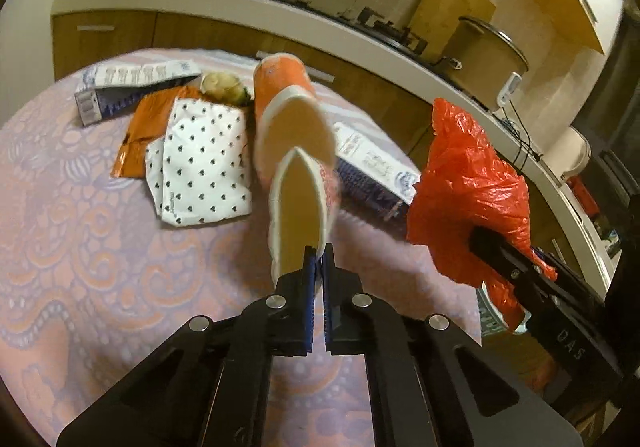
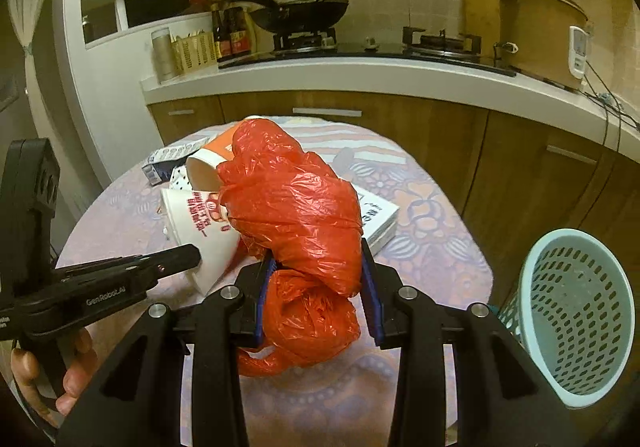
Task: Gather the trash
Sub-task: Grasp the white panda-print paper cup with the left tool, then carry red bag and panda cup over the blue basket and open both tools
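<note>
While the left gripper (image 1: 318,259) hangs over the table (image 1: 80,247), its blue-padded fingers (image 1: 309,287) are pressed nearly together, pinching the rim of a flattened white paper cup (image 1: 298,219) with red lettering on its side. A second, orange paper cup (image 1: 280,87) sits nested against the far end of the first, so the two rise away from the fingers as one crooked stack, lifted above the patterned cloth.

To the right, the right gripper (image 2: 318,287) clamps a crumpled red plastic bag (image 2: 292,199); its fingers (image 2: 370,299) are held apart by the bulk of the plastic wadded between them, and more of the bag bulges out above and below the grip. Seen from the left wrist, the bag hangs close beside the cups.

On the table behind lie a white packet with small dark hearts (image 1: 200,159), an orange foil wrapper (image 1: 140,131) partly under it, a blue-and-white carton (image 1: 132,87) at the far edge, another similar carton (image 1: 372,163) beyond the cups, and a pale lump of food scrap (image 1: 222,87).

A pale blue perforated basket (image 2: 576,311) stands off the table's right side, tilted toward the camera so its inside shows.
</note>
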The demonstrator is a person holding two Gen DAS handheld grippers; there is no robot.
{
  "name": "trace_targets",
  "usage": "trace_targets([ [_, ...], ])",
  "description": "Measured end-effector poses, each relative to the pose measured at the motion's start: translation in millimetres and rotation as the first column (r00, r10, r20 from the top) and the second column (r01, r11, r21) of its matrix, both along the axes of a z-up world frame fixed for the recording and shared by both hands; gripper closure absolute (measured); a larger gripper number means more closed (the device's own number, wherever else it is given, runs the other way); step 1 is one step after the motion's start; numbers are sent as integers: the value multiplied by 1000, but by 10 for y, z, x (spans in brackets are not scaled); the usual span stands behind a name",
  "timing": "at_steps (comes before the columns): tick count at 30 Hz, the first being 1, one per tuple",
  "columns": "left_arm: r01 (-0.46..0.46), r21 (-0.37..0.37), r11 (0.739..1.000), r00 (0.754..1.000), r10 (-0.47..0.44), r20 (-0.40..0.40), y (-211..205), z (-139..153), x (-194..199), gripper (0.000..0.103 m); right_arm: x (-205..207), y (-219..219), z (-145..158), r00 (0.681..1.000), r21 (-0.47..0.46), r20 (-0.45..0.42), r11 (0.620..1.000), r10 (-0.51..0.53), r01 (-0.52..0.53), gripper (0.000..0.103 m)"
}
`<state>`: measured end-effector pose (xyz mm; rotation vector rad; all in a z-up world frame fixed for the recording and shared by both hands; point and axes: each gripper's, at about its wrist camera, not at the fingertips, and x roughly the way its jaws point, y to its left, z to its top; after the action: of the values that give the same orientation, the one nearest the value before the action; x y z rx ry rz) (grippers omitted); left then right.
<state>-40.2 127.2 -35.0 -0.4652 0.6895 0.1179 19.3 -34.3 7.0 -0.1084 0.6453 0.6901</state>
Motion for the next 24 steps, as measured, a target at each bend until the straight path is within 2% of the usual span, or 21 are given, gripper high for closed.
trace_targets([
  [10,53,53,997,995,-57,86,-293,357,-140,102,-80,-430,308,995,48,76,997,-69,65,69],
  [15,120,83,989,985,-129,116,-615,539,14,102,-24,-736,396,987,81,89,989,-133,126,69],
  [21,243,117,963,958,-257,129,-1139,715,394,102,115,-1286,434,966,114,83,965,-246,236,69],
  [24,324,134,937,934,-339,113,-1493,732,667,102,186,-1574,411,951,124,73,949,-301,291,69],
])
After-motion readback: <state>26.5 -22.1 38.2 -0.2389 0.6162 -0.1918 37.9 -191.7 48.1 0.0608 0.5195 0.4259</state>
